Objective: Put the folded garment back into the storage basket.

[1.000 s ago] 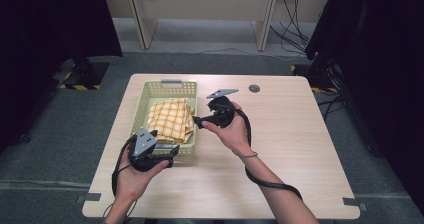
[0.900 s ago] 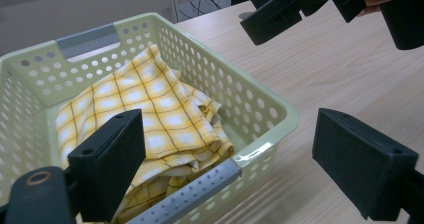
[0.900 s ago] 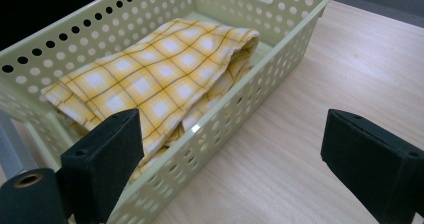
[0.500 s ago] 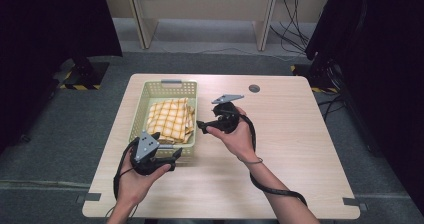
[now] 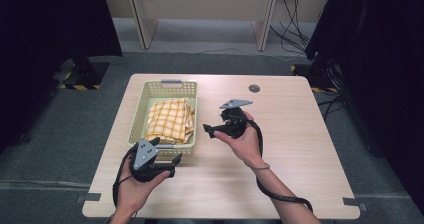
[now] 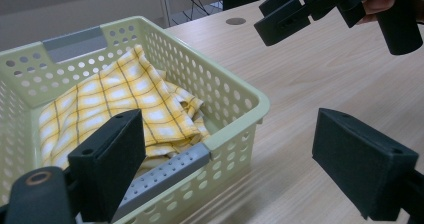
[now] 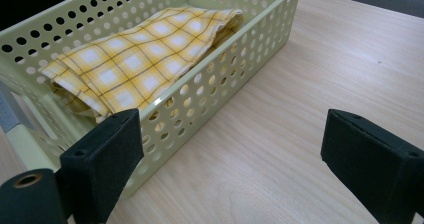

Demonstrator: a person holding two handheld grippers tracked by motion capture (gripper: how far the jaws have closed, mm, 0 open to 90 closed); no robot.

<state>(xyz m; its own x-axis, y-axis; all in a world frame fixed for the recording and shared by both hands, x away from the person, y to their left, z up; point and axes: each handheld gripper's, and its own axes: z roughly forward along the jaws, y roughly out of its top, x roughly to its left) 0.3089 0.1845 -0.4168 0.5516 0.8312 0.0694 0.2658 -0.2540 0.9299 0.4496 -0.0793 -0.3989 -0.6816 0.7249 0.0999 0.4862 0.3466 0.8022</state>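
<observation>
A pale green perforated basket (image 5: pixel 161 86) stands on the left half of the wooden table, with a folded yellow checked cloth (image 5: pixel 170 120) lying in it. My left gripper (image 5: pixel 172 162) hovers open at the basket's near right corner; its own view has the basket rim (image 6: pixel 235 129) and the cloth (image 6: pixel 125 104) between its wide jaws (image 6: pixel 235 154). To the right of the basket my right gripper (image 5: pixel 209 130) points left, open with nothing between its jaws (image 7: pixel 235 159). Its view looks along the basket wall (image 7: pixel 215 84) at the cloth (image 7: pixel 135 59).
A small round grommet (image 5: pixel 254 88) sits in the table top at the back right. Bare wood (image 5: pixel 300 144) stretches to the right of the basket. The right gripper (image 6: pixel 300 9) hangs above the table in the left gripper view. Cables trail from both grippers.
The right gripper has drawn back from the basket, to the right and toward the person. The left gripper has slid slightly nearer the person. The cloth has not moved.
</observation>
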